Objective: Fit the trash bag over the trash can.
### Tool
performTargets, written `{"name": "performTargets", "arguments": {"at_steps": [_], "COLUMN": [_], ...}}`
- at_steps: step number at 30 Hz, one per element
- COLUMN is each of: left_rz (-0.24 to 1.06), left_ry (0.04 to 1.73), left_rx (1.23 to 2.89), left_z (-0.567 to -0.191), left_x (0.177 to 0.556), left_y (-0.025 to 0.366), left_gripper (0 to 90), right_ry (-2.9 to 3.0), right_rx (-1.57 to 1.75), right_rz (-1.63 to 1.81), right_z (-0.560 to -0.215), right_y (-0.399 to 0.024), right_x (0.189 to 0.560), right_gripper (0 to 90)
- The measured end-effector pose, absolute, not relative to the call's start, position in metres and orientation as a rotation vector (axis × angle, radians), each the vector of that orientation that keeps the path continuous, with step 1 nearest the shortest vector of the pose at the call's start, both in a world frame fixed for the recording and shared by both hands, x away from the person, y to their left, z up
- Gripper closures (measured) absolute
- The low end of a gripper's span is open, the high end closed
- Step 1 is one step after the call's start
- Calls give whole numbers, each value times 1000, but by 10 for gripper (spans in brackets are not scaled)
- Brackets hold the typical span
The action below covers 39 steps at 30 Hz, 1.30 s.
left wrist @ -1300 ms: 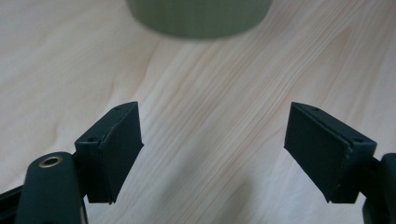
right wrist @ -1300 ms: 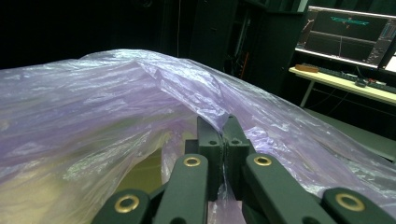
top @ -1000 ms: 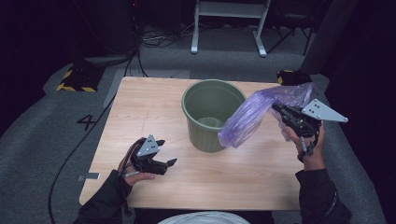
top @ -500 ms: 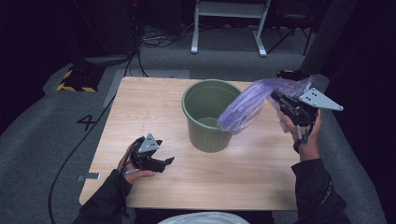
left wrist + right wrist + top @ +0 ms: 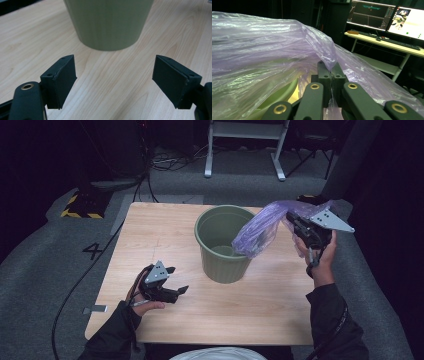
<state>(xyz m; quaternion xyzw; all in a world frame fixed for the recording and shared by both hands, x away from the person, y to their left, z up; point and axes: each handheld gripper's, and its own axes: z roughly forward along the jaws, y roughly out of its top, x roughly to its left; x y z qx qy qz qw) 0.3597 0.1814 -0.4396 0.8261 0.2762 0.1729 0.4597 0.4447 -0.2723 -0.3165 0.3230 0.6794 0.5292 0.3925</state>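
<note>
While the wooden counter (image 5: 165,240) carries the green bin (image 5: 223,242), the purple bag (image 5: 260,227) hangs half over its rim, pinched in the clenched right gripper (image 5: 296,224). The thin film could slip free. The left gripper (image 5: 175,285) rests released; its view shows the bin's base, the right's the pinch.

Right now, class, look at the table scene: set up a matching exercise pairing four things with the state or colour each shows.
Things:
1. bin
2. plastic bag
3. left gripper
4. right gripper

States:
a. fingers spread, nothing between them
b. purple, see-through
c. green, upright on the table
d. fingers shut on thin plastic

Pairs: 1-c, 2-b, 3-a, 4-d
</note>
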Motion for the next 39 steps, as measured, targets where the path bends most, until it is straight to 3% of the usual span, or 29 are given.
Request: {"name": "performTargets", "arguments": {"at_steps": [15, 39], "left_rz": [447, 505], "left_ry": [610, 541], "left_rx": [1949, 1918], "left_z": [-407, -371], "left_x": [364, 374], "left_y": [166, 129], "left_gripper": [187, 209], "right_ry": [1667, 1961], "right_rx": [849, 569], "right_rz": [1297, 1293], "right_z": [-306, -346], "right_y": [-263, -223], "right_x": [451, 418], "right_gripper": [897, 865]}}
